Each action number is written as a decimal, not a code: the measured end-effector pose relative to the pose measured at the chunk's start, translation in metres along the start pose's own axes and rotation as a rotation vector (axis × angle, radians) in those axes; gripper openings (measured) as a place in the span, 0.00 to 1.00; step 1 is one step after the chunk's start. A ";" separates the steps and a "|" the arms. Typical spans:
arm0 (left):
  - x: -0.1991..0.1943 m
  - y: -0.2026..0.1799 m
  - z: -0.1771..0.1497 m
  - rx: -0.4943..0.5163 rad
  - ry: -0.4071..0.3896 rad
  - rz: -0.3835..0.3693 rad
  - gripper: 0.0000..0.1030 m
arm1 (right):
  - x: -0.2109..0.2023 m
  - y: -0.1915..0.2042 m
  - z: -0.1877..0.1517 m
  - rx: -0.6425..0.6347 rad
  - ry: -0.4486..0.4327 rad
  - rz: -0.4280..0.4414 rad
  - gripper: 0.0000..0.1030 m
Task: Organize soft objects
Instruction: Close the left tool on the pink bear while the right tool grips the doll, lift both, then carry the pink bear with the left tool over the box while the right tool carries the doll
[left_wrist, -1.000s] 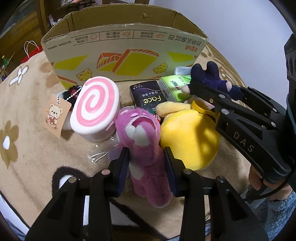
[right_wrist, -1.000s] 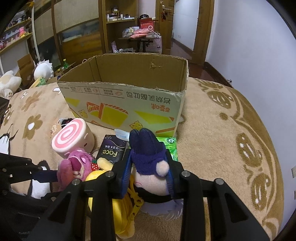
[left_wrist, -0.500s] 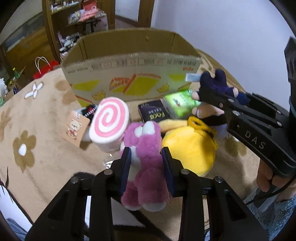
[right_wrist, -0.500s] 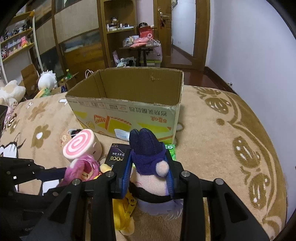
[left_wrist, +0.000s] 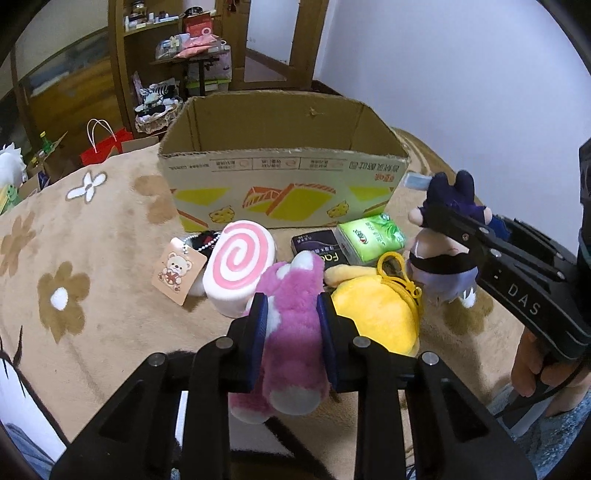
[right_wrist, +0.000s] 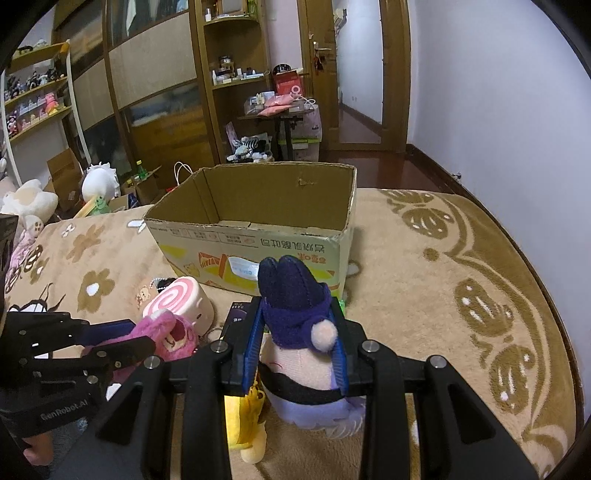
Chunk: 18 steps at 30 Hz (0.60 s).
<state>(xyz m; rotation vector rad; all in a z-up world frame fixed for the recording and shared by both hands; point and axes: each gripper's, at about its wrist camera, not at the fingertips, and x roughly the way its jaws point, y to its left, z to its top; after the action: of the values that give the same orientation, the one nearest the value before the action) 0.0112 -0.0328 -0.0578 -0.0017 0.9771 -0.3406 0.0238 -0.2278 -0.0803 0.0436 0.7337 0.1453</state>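
My left gripper (left_wrist: 290, 317) is shut on a pink plush bear (left_wrist: 291, 332) and holds it above the beige blanket; the bear also shows in the right wrist view (right_wrist: 166, 338). My right gripper (right_wrist: 297, 332) is shut on a plush doll with a navy hat (right_wrist: 295, 321), lifted off the blanket; it shows at the right in the left wrist view (left_wrist: 443, 240). An open cardboard box (left_wrist: 280, 184) stands behind, empty inside (right_wrist: 258, 206). A yellow plush (left_wrist: 373, 314) and a pink swirl roll plush (left_wrist: 240, 266) lie in front of the box.
A green tissue pack (left_wrist: 369, 238), a black packet (left_wrist: 317, 251) and a bear tag with beads (left_wrist: 179, 269) lie by the box. Shelves, a small table and bags stand beyond the bed (right_wrist: 280, 110). A wall runs along the right (right_wrist: 498, 110).
Both grippers have risen and pulled back, lifting the pink bear and the navy-hat doll off the blanket. The box interior has come into view.
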 end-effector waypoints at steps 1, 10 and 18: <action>-0.004 0.000 0.000 -0.003 -0.013 0.002 0.25 | -0.001 -0.001 0.000 0.001 -0.004 0.000 0.33; -0.036 0.008 0.008 -0.016 -0.175 0.075 0.25 | -0.017 -0.002 0.004 0.012 -0.072 0.015 0.33; -0.057 0.015 0.022 -0.018 -0.295 0.130 0.25 | -0.028 -0.001 0.011 0.013 -0.141 0.028 0.33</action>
<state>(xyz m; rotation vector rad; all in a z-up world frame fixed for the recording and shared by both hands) 0.0044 -0.0059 -0.0018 -0.0051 0.6843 -0.2047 0.0107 -0.2324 -0.0535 0.0761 0.5930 0.1629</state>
